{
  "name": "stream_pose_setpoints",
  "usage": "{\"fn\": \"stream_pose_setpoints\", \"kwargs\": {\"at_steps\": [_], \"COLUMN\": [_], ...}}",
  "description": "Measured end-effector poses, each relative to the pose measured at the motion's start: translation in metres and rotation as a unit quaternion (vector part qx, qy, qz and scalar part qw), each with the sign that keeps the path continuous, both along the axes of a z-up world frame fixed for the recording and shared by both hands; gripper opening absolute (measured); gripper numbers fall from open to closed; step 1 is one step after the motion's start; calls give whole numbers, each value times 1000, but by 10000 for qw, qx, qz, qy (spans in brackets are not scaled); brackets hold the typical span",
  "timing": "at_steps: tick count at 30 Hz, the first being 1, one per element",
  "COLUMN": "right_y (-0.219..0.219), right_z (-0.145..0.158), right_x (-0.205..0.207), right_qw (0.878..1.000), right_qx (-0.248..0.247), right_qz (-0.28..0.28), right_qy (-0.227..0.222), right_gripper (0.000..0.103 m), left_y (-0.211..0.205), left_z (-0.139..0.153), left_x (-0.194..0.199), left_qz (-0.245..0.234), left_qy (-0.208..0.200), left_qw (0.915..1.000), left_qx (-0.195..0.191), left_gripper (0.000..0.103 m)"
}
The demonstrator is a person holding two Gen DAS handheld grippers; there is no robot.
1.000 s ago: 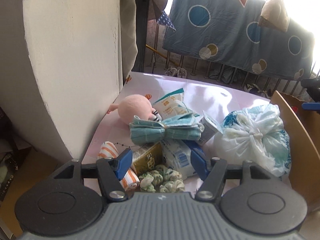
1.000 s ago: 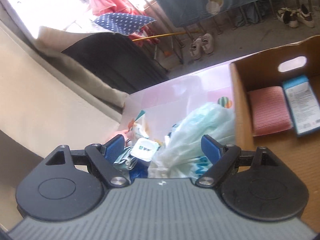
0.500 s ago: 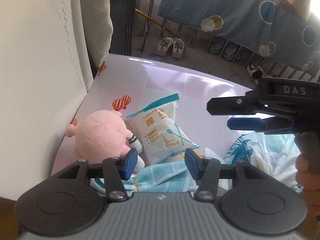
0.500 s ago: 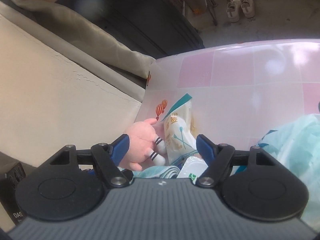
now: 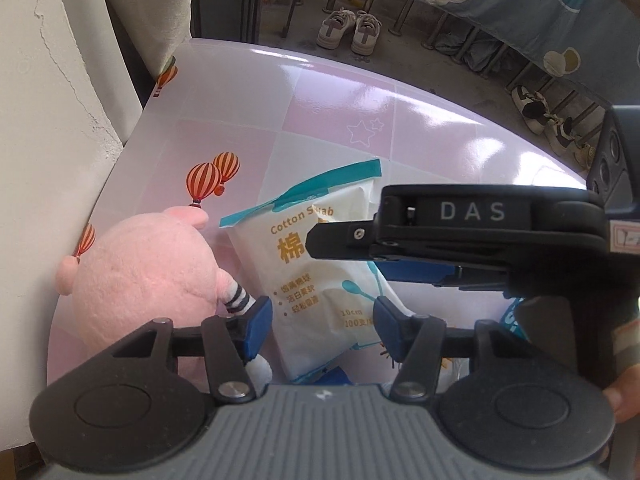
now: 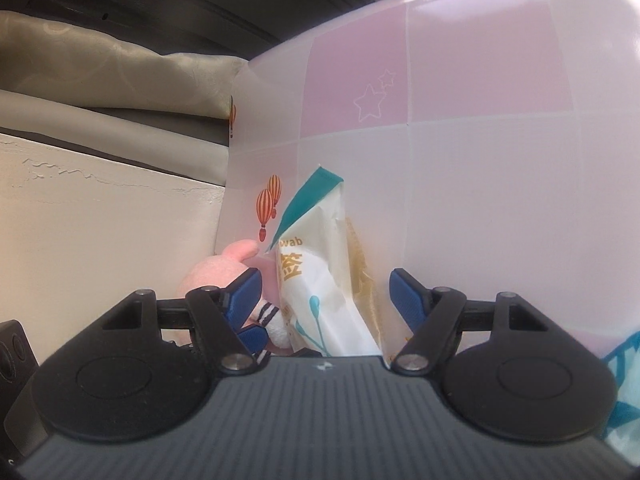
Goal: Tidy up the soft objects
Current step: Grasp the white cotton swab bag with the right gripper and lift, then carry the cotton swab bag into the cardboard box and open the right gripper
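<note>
Pink-and-white checked table cover (image 5: 328, 92), glossy, printed with stars and striped balloons; set against a cream wall (image 5: 44, 120) on one side; shoes (image 5: 350, 32) and a hanging blue sheet (image 5: 520, 4) noted beyond the far edge.

Item: pink plush toy (image 5: 148, 280), lying at the wall side of the table, one striped limb reaching toward the packet. Soft; it is judged likely to squash and spring under a pinch.

Item: cotton swab packet (image 5: 312, 276), white with teal seal, lying flat just beside the toy and touching it. Slippery film; a grip on the bulk rather than the thin sealed edge is judged safer.

Item: pale blue plastic bag (image 6: 624, 380), seen only at the frame edge.

Left gripper (image 5: 322, 320): held steeply downward over the packet, jaws opening, packet seen between them, pads not pressed on it; one finger close beside the toy's striped limb.

Right gripper (image 6: 324, 290): jaws closing, packet standing between them, no pad contact seen. Seen side-on from the left wrist view, it is poised above the packet's far half.

Step judged in hand: the packet is being lined up for a pick. Advice: only one gripper should be committed to the packet; the toy's limb should be kept clear of the jaws; the pinch should be made low and centred, so that the film does not slide out.
</note>
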State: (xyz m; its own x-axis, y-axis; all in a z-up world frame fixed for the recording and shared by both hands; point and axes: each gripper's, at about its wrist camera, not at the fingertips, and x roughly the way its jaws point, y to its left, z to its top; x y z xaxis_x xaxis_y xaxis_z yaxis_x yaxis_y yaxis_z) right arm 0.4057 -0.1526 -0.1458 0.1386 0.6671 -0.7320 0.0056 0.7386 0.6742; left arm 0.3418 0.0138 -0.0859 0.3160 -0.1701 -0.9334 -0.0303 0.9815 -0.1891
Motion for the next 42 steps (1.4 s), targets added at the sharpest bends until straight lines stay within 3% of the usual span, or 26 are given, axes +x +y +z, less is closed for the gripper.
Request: {"fn": "stream_pose_setpoints", "kwargs": {"at_steps": [7,14,30,42], "right_y": [-6,-9,-31,-102], "right_z": [-10,-3,90,167], "right_x": [1,-6,-44,-120], "right_qw": [9996,9992,9963,9884], "right_qx": [178,363,568,820], "right_qz": [-99,-154,-215,-600], "right_qy": [170,103,-611,-1129], "right_gripper": [45,31,26,26], "left_y": [-3,-3,-17,-78], "left_z": [-10,4,93,168], "left_x": [9,7,-35,-111], "left_qz": [26,79,-109,-677], "left_qy": [82,-71,-964,-1513], "left_qw": [10000,9999,9951,9855], "left_qx": [-43,-100,-167,-364], "left_gripper": [56,52,52,52]}}
